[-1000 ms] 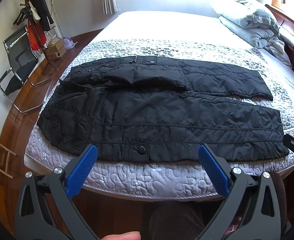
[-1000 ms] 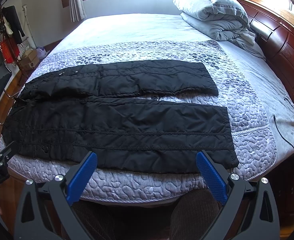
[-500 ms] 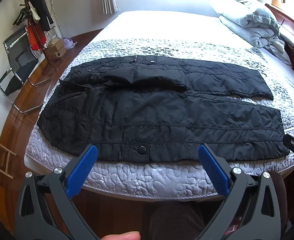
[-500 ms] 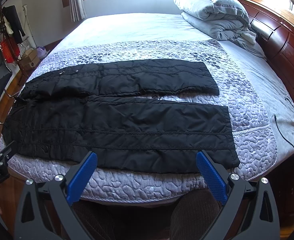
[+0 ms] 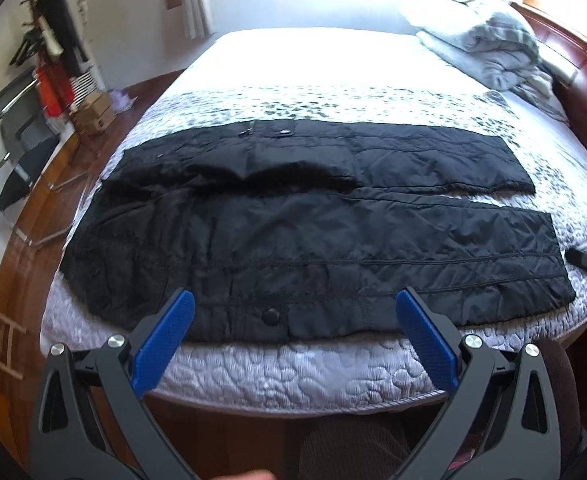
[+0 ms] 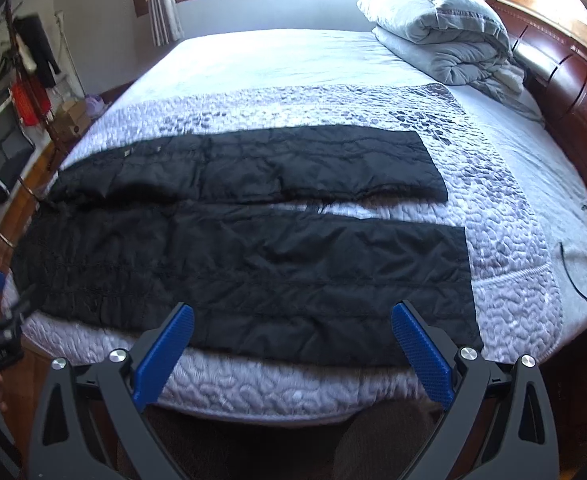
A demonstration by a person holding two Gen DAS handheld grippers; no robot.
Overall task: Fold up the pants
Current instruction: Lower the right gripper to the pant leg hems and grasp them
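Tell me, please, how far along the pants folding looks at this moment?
Done: the black pants lie spread flat on the bed, legs apart. In hand: nothing; the left gripper and right gripper hover at the near edge, jaws wide open. Left: every fold, starting with one leg onto the other.

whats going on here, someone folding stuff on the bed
A person holds a two-finger gripper in each hand over the near edge of the bed. Black pants lie spread flat on the quilt, waist to the left, both legs running right. The left gripper and the right gripper are both open and holding nothing. No fold has been made yet.
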